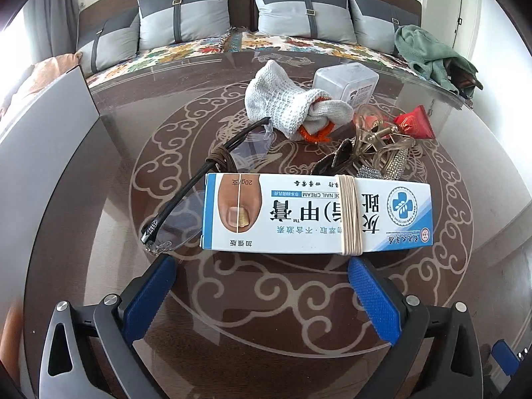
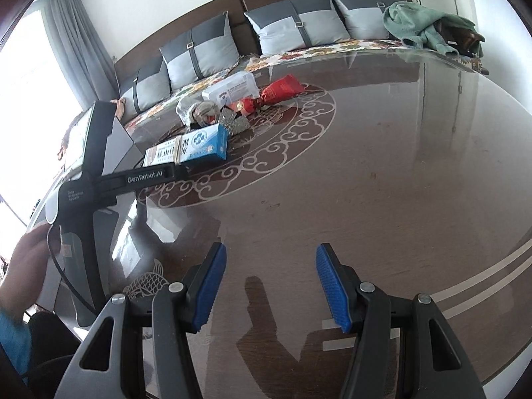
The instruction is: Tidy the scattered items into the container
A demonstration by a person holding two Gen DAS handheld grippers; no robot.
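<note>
A white and blue nail cream box (image 1: 316,214) with rubber bands around it lies on the glass table just ahead of my open left gripper (image 1: 262,266). Clear glasses (image 1: 199,196) lie at its left. Behind it are a grey knitted pouch (image 1: 286,103), a gold hair claw (image 1: 375,153), a red tube (image 1: 415,121) and a clear plastic box (image 1: 345,79). A grey container (image 1: 43,126) stands at the left. My right gripper (image 2: 271,259) is open and empty over bare table. The cream box (image 2: 193,148) and red tube (image 2: 276,93) show far off in the right wrist view.
The round glass table (image 2: 365,166) has a wooden pattern beneath. A sofa with grey cushions (image 1: 186,13) runs behind it, with a green cloth (image 1: 429,53) at its right end. The left gripper's body (image 2: 99,183) and a hand (image 2: 23,262) are at the left of the right wrist view.
</note>
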